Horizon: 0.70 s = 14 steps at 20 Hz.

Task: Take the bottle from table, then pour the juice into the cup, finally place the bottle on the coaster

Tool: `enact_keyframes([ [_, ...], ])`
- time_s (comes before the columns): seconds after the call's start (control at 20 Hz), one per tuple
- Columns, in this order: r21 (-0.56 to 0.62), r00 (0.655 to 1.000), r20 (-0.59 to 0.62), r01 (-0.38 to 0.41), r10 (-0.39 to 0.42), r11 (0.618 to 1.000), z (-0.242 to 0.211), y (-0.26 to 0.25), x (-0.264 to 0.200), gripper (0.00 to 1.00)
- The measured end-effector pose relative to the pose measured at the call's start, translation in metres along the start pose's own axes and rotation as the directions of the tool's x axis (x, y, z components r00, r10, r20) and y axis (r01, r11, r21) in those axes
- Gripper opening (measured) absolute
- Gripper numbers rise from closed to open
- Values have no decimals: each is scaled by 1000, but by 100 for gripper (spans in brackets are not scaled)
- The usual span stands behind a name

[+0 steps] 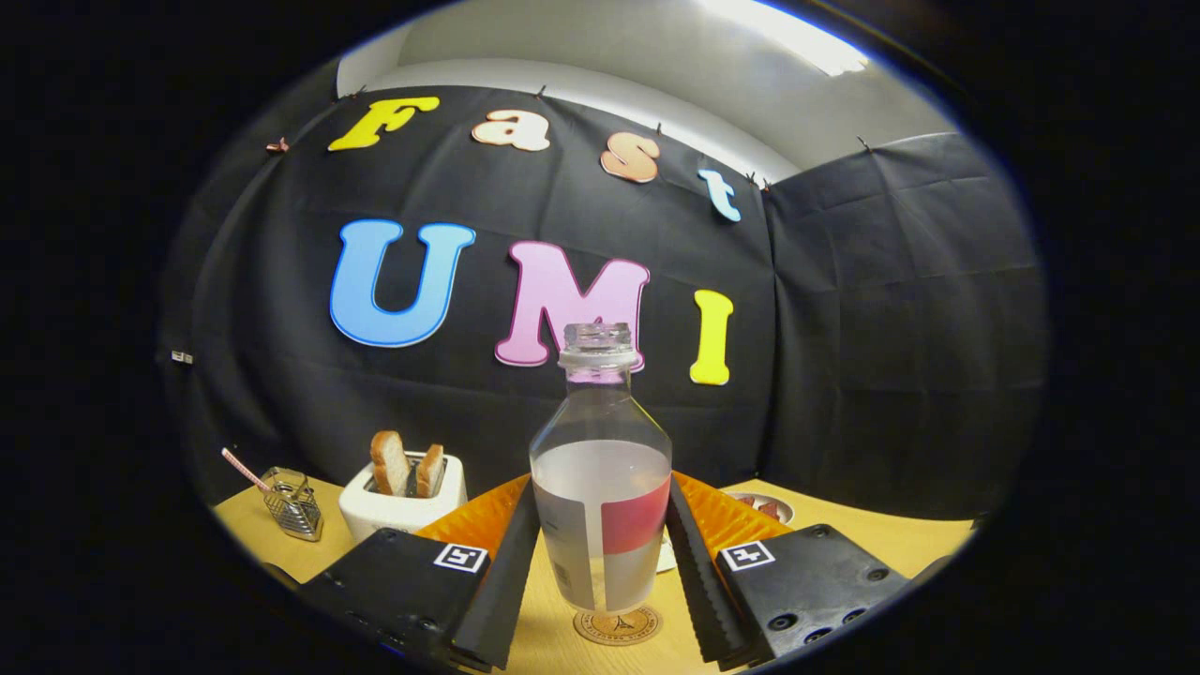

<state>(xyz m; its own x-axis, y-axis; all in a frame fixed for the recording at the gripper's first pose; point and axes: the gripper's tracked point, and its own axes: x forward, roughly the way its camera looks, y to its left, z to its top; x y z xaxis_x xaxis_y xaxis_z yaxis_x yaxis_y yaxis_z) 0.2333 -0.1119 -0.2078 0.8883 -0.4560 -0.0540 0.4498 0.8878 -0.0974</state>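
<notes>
The uncapped bottle (600, 487), part full of pale juice, is clamped upright between the gripper (600, 562) fingers directly over the coaster (618, 625), perhaps just clear of it, and is best lowered straight before the grip is eased.

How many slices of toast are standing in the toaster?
2. Both stand in the white toaster, left of the bottle held in the gripper: a taller slice on its left side, a shorter slice on its right.
</notes>
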Motion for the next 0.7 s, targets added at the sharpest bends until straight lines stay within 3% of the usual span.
enact_keyframes([
  [0.3, 15, 995, -89, 42, -41, 999, -71, -16, 28, 75],
  [0.7, 38, 989, -139, 57, -51, 998, -110, -17, 43, 75],
])
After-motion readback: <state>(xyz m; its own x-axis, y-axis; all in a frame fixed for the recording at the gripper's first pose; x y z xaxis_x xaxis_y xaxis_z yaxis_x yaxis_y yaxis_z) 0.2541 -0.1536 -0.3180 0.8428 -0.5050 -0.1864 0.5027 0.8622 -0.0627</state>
